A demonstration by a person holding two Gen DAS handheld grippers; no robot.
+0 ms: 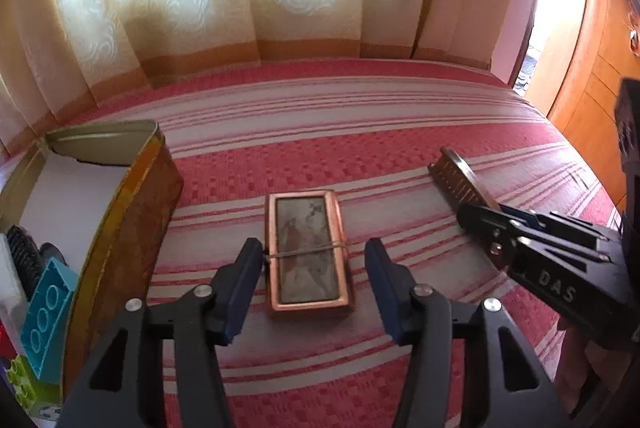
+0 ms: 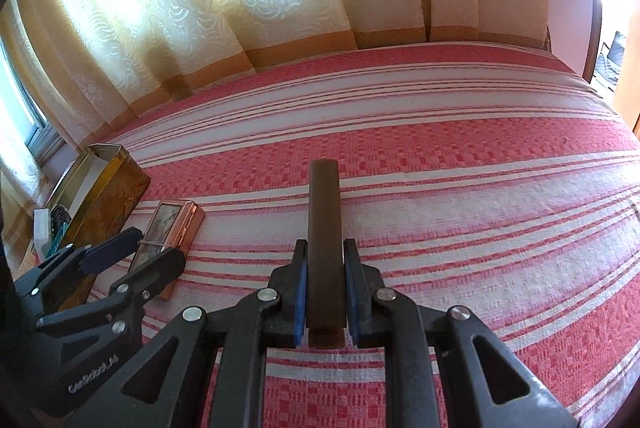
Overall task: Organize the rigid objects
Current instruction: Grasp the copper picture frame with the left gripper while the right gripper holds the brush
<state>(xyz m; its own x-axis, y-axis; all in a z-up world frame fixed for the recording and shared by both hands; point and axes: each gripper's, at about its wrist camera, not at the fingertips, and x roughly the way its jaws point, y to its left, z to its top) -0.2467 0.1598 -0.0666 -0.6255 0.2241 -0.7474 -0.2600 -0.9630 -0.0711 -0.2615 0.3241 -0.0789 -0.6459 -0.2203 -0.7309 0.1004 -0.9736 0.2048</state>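
Observation:
A copper-rimmed flat case [image 1: 307, 252] with a rubber band round it lies on the striped bedspread. My left gripper [image 1: 314, 268] is open, its fingers on either side of the case's near half, just above it. The case also shows in the right wrist view [image 2: 170, 228], with the left gripper [image 2: 148, 248] over it. My right gripper [image 2: 325, 260] is shut on a long dark brown bar [image 2: 325, 228] that points away from me. In the left wrist view the right gripper [image 1: 476, 212] holds that bar [image 1: 456, 176] to the right of the case.
An open gold-brown tin [image 1: 132, 212] stands at the left, holding a black brush [image 1: 24, 260], a teal toy brick [image 1: 48, 312] and a green brick [image 1: 24, 384]. The tin also shows in the right wrist view [image 2: 108, 204]. Curtains hang behind the bed; a wooden wardrobe [image 1: 592, 100] is at right.

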